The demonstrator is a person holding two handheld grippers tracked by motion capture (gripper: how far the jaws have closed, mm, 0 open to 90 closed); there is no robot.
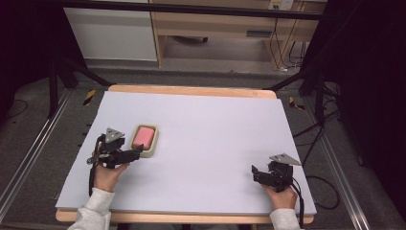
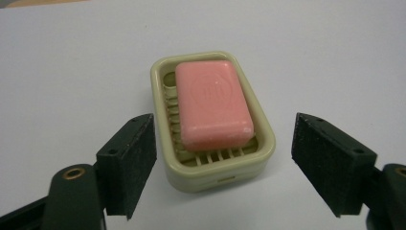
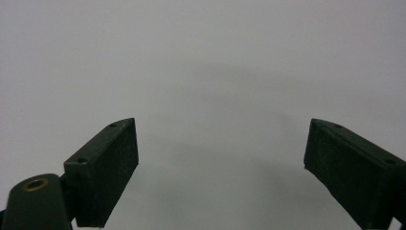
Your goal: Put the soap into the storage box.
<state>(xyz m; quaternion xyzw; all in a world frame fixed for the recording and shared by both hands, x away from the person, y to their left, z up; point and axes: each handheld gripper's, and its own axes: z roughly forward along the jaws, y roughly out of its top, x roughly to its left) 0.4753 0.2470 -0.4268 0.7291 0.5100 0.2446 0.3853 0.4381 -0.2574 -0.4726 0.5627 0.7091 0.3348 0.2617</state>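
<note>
Left gripper (image 2: 222,165): jaws spread wide, released, nothing pressed between the pads. In the left gripper view the two black pads (image 2: 136,160) stand either side of the near end of the soap dish (image 2: 215,179), with a clear gap between each pad and the dish wall; no contact seen. In the high view this gripper (image 1: 139,151) sits at the left of the table, held low, jaw tips pointing toward the dish and just beside its near edge, the person's left hand (image 1: 107,175) behind it and a pale sleeve (image 1: 93,211) below. Right gripper (image 3: 220,172): jaws likewise apart, released, bare grey surface between them and nothing in reach. In the high view it (image 1: 256,172) rests near the front right of the table, well apart from the dish, jaws pointing left, grey three-cornered plate on top, right hand (image 1: 282,196) behind it. Soap dish: cream-coloured, rounded rectangle, slatted floor, standing flat on the table (image 1: 206,143) in its left half. Pink soap bar (image 2: 213,103) lies inside the dish, flat on the slats, shifted toward one long wall so that slats show along the other side and at the near end; an embossed round mark on its top face, not legible. Table: light grey sheet over a wooden board, the wood edge showing at the far and near sides. Beyond the table: dark floor, cables at the right, wooden furniture at the far wall.
</note>
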